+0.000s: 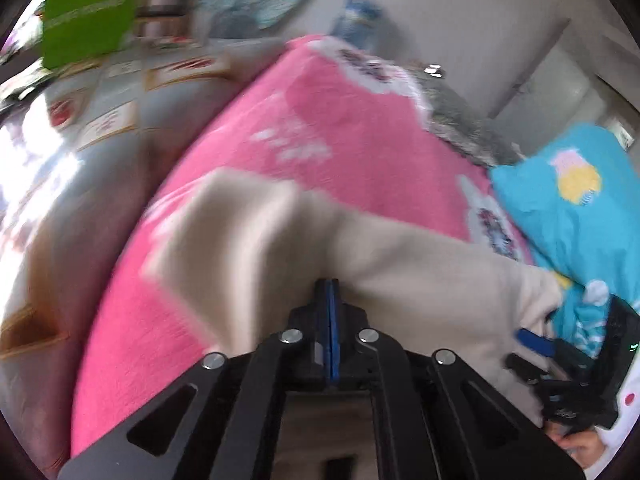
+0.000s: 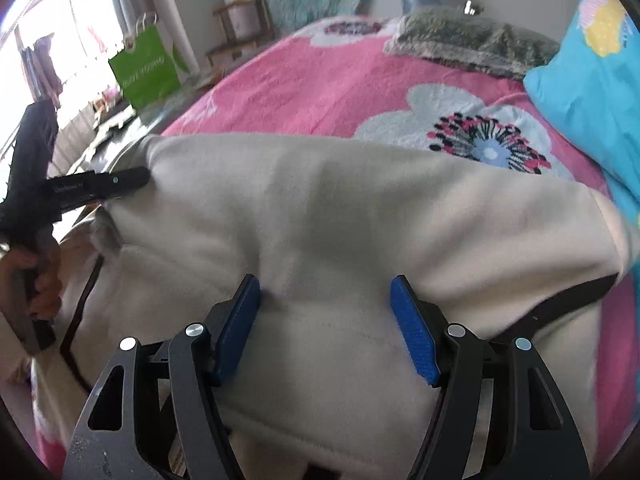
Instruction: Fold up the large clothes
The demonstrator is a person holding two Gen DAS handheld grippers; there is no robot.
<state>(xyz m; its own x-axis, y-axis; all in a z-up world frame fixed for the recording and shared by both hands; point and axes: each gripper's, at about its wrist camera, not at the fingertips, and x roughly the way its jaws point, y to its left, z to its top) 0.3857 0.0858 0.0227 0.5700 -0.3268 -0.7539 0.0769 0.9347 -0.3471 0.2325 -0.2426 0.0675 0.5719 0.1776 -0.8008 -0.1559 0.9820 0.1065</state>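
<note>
From the left wrist view, the left gripper (image 1: 331,292) is sitting with its blue pads pressed flat together, and the cream garment (image 1: 280,240) is bunching right at their tips, so the jaws are looking clamped on a thin pinch of its fabric, though motion blur is making the exact bite hard to read; the cloth is spreading away from those tips over the pink blanket (image 1: 340,128), one flap running up and to the left, a longer stretch running off to the right toward the right gripper (image 1: 536,344) and the blue pillow (image 1: 568,208). From the right wrist view, the right gripper (image 2: 326,320) is standing with its jaws wide, the blue pads (image 2: 240,320) apart and resting against the garment (image 2: 320,208) without squeezing it, so it is holding nothing; the cloth is lying straight ahead of and under these jaws, its long axis running across the picture from the left gripper (image 2: 136,176) at the far left corner to the edge near the pillow (image 2: 580,92) on the right, with a dark trim line (image 2: 560,312) showing low on the right. Judging by this, the left gripper is already on its corner, while the right one is sitting mid-cloth and, as I read it, needing to close on fabric or shift toward the right-hand edge before any fold can be carried over
</note>
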